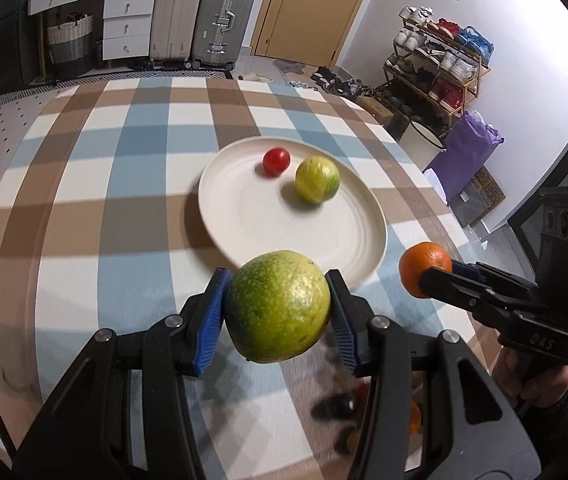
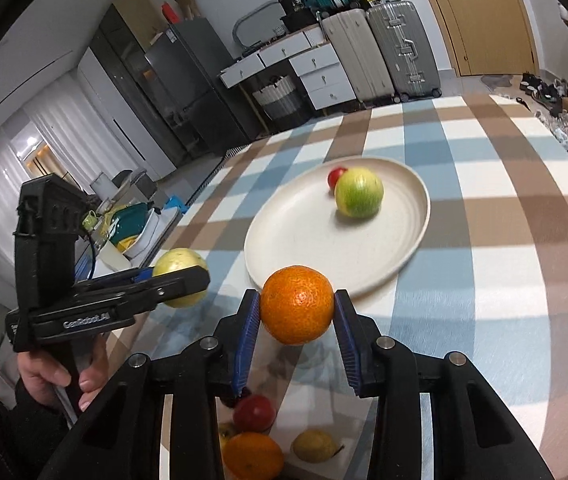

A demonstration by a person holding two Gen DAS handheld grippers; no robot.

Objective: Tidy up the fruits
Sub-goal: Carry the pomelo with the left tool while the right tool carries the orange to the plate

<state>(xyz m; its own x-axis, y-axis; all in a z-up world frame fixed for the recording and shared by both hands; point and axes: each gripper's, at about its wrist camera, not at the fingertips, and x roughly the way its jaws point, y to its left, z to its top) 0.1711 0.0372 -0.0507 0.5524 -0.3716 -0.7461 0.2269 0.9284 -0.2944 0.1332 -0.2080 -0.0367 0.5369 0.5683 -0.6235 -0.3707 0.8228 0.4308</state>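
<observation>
Left tongs point(image 1: 278, 308) clamp green fruit point(image 1: 278, 306), right tongs point(image 2: 297, 306) clamp orange point(image 2: 297, 305), both above counter point(image 1: 96, 208) near plate point(image 1: 244, 216): lower gently into bare spots, release separately.

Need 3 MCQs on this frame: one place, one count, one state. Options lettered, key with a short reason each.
1. Where is the small red fruit?
A. on the white plate
B. in the left gripper
C. on the bare tablecloth

2. How many fruits lie on the plate?
A. one
B. two
C. four

3. What is the right gripper doing?
A. standing open and empty
B. clamping the plate rim
C. gripping an orange

Key:
1 A, it sits on the plate beside the smaller green-yellow fruit.
2 B, only the red one and the green-yellow one lie there.
3 C, both blue pads press the orange's sides, held above the cloth; the left gripper likewise clamps a large green fruit.
</observation>
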